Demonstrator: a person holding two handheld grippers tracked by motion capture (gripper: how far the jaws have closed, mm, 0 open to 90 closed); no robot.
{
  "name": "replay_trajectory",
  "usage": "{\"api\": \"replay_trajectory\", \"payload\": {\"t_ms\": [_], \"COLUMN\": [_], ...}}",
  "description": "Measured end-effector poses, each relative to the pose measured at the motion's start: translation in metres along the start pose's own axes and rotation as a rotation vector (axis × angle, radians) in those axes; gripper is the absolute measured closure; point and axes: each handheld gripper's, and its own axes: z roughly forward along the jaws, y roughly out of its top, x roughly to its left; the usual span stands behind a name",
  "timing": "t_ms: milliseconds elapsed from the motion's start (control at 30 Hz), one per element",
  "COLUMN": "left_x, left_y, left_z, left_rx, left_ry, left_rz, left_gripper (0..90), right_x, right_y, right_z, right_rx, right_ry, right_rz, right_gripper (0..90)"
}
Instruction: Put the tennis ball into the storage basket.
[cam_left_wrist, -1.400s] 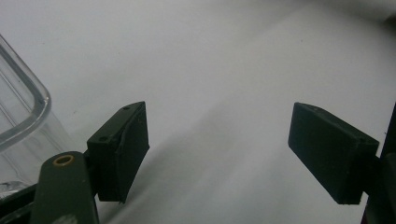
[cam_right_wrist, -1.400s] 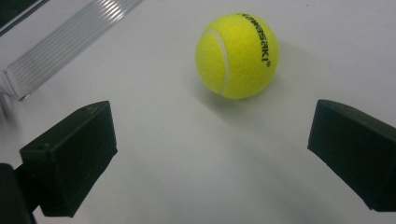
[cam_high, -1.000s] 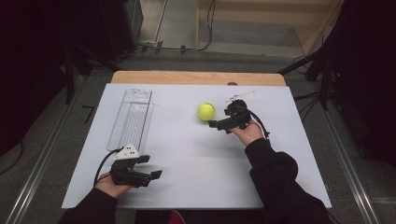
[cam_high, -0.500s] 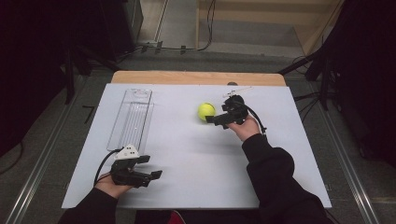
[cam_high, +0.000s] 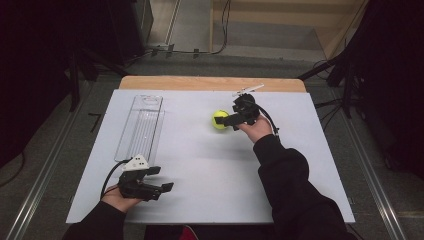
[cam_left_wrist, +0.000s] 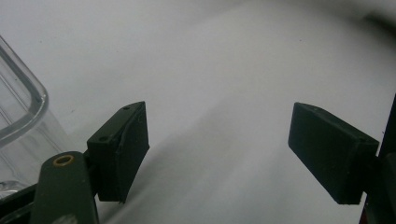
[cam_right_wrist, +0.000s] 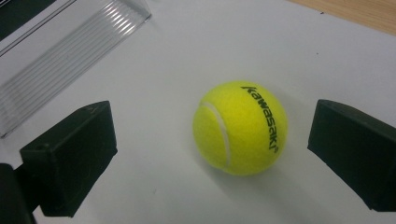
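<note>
White sheet (cam_high: 200, 170) over a wooden desk (cam_high: 210, 83), dark floor around. Nearest, left tool (cam_high: 159, 186) at the sheet's near left corner, held in a hand (cam_high: 117, 197), jaws spread wide with nothing between, just short of the near end of a clear plastic tray (cam_high: 140, 127). Beyond, well right of that tray, yellow tennis ball (cam_right_wrist: 240, 128) printed "kawasaki", resting on the sheet. Right tool (cam_high: 226, 120) level with the ball, jaws wide apart on either side of it, not touching. Cables (cam_high: 220, 25) along the floor past the desk's far edge.
</note>
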Motion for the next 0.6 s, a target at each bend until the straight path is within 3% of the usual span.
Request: {"api": "replay_trajectory", "payload": {"t_ms": [600], "left_x": [0.0], "left_y": [0.0], "left_z": [0.0], "left_rx": [0.002], "left_ry": [-0.002], "left_rz": [0.002], "left_gripper": [21.1], "right_x": [-0.006], "right_y": [0.019], "right_z": [0.02], "right_rx": [-0.018], "right_ry": [-0.019], "right_rz": [0.029], "right_gripper": [4.8]}}
